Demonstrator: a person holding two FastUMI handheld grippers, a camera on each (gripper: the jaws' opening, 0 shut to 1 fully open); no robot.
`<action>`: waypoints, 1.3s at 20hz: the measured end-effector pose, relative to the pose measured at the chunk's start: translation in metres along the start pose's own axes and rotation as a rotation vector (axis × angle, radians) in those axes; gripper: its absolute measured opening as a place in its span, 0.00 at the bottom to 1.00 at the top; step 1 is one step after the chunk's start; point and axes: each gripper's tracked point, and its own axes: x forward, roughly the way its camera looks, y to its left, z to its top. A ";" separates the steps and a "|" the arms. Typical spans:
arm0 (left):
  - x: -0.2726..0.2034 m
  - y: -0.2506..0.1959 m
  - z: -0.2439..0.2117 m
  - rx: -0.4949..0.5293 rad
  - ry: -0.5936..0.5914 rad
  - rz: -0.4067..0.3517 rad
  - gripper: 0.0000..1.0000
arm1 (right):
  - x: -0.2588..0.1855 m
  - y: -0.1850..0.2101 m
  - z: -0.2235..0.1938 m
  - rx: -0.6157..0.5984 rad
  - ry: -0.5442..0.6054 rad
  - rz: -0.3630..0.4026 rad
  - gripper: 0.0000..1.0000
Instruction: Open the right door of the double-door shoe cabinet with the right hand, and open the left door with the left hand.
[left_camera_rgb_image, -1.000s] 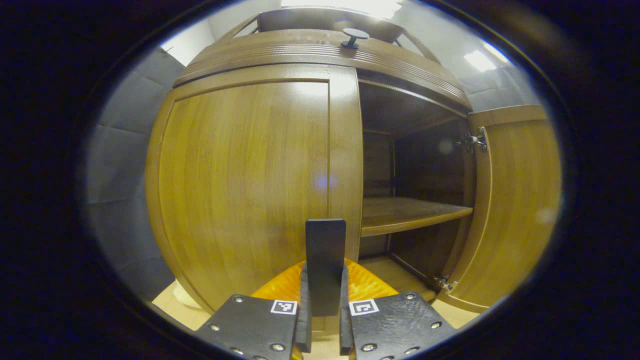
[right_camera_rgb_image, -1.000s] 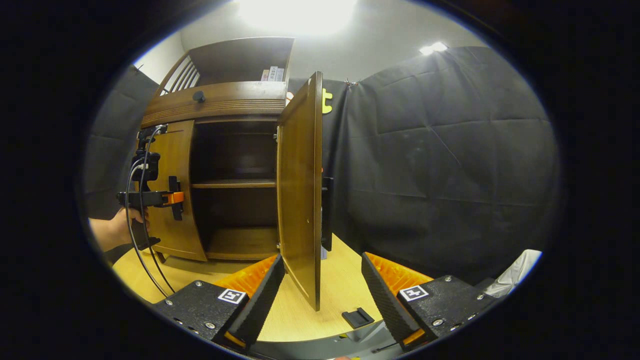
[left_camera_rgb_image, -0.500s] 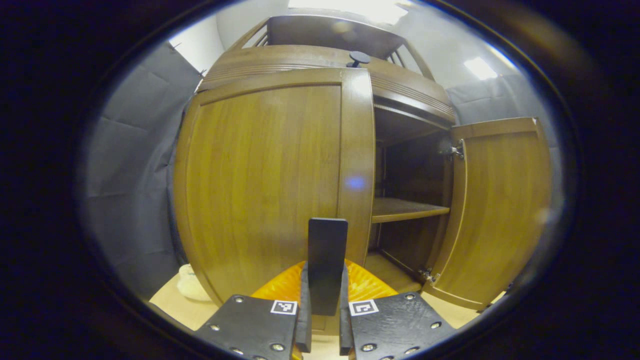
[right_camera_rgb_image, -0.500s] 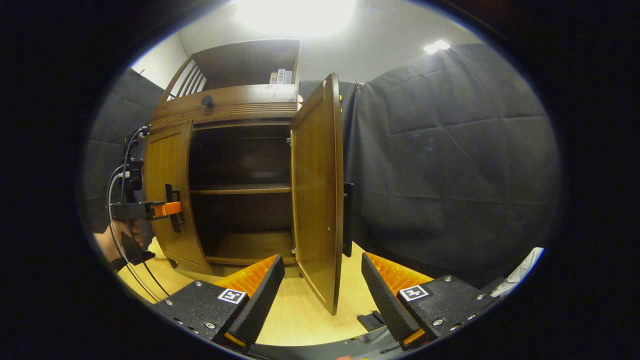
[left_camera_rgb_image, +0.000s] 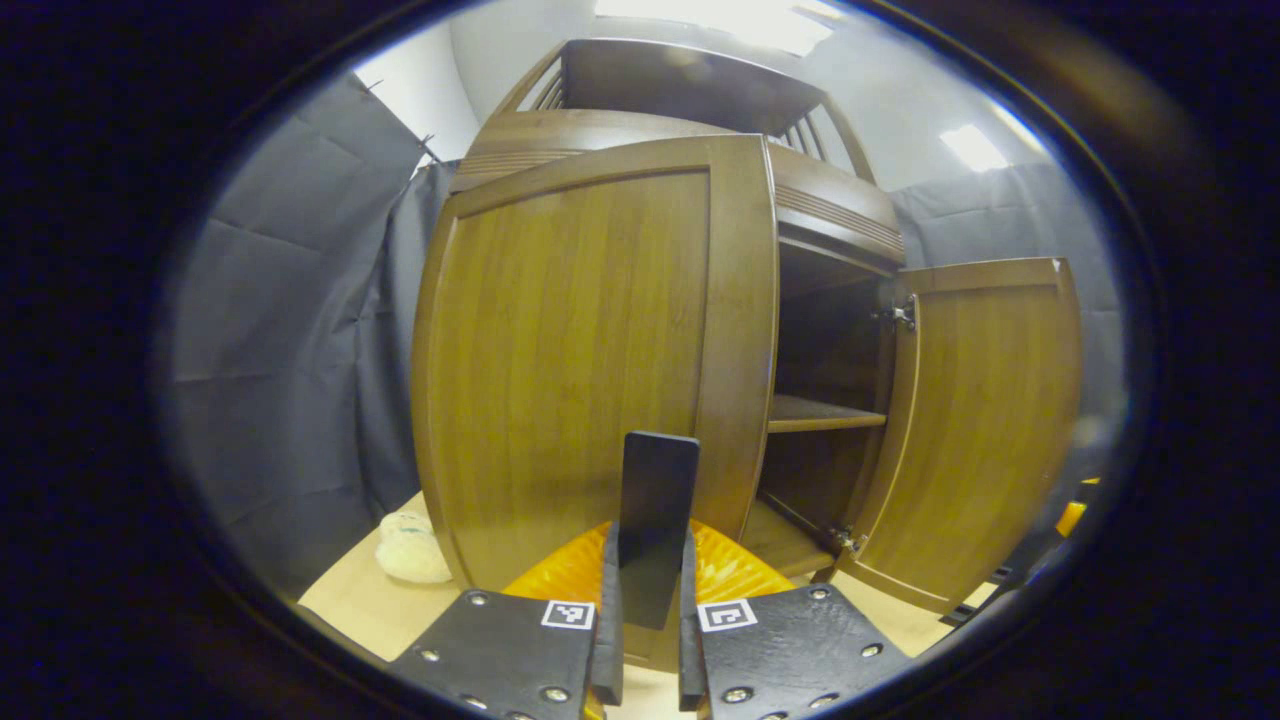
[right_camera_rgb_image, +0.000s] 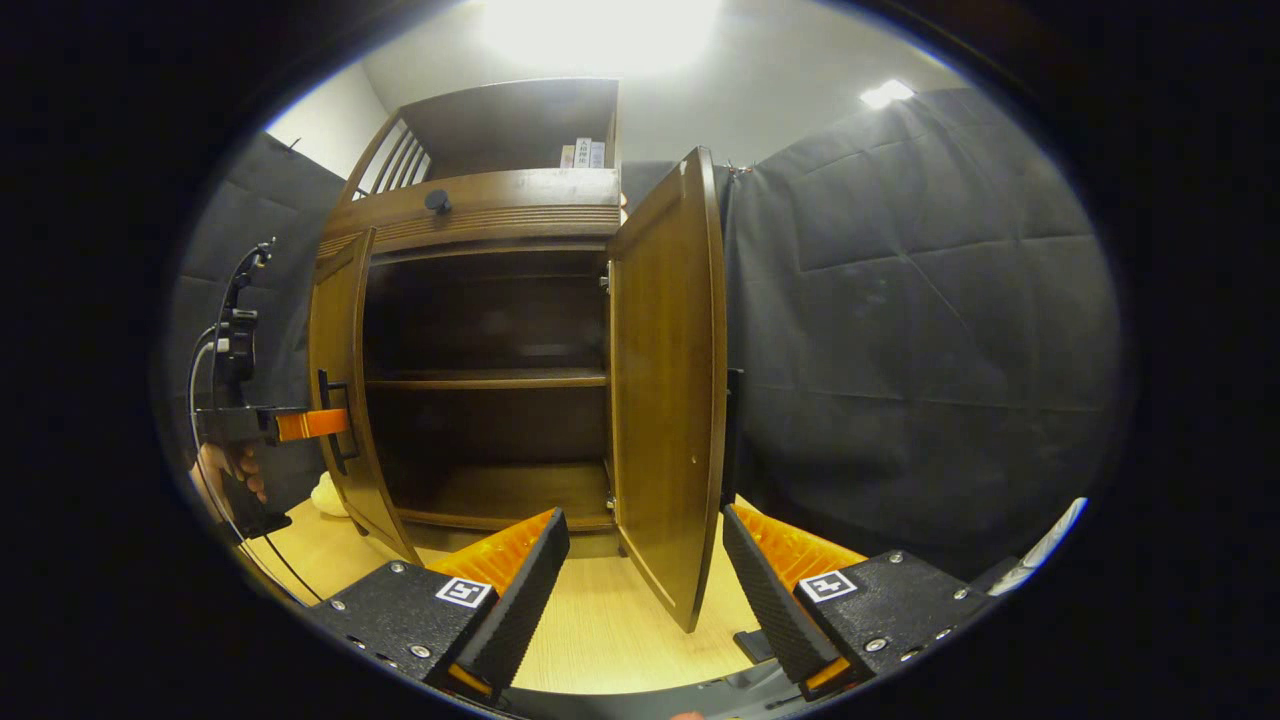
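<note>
Cabinet (right_camera_rgb_image: 480, 330) standing at back of wooden table (right_camera_rgb_image: 600, 630), against booth cloth. Right door (right_camera_rgb_image: 670, 390) swung wide already, edge-on between spread fingers of right gripper (right_camera_rgb_image: 645, 590), touching neither; that half judged done. Left door (left_camera_rgb_image: 590, 340) partly open, its dark handle (left_camera_rgb_image: 655, 510) pinched between closed fingers of left gripper (left_camera_rgb_image: 645, 640). Remaining, by the look of it: pulling left door out fully, then letting go. Pale crumpled lump (left_camera_rgb_image: 410, 548) on table beside cabinet's left foot.

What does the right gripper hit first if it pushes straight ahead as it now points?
Probably the open right door: its free edge hangs between the open fingers of the right gripper, not touching either. How far ahead it stands is hard to judge through the fisheye.
</note>
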 end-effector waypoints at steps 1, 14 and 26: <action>-0.006 0.004 0.000 0.001 -0.002 0.003 0.18 | 0.000 0.004 0.000 0.002 0.001 0.005 0.96; -0.077 0.053 0.011 -0.021 -0.014 0.089 0.27 | 0.003 0.058 0.001 0.008 -0.001 0.107 0.96; -0.134 0.136 0.011 -0.057 -0.051 0.225 0.17 | 0.006 0.098 0.004 0.000 -0.003 0.200 0.95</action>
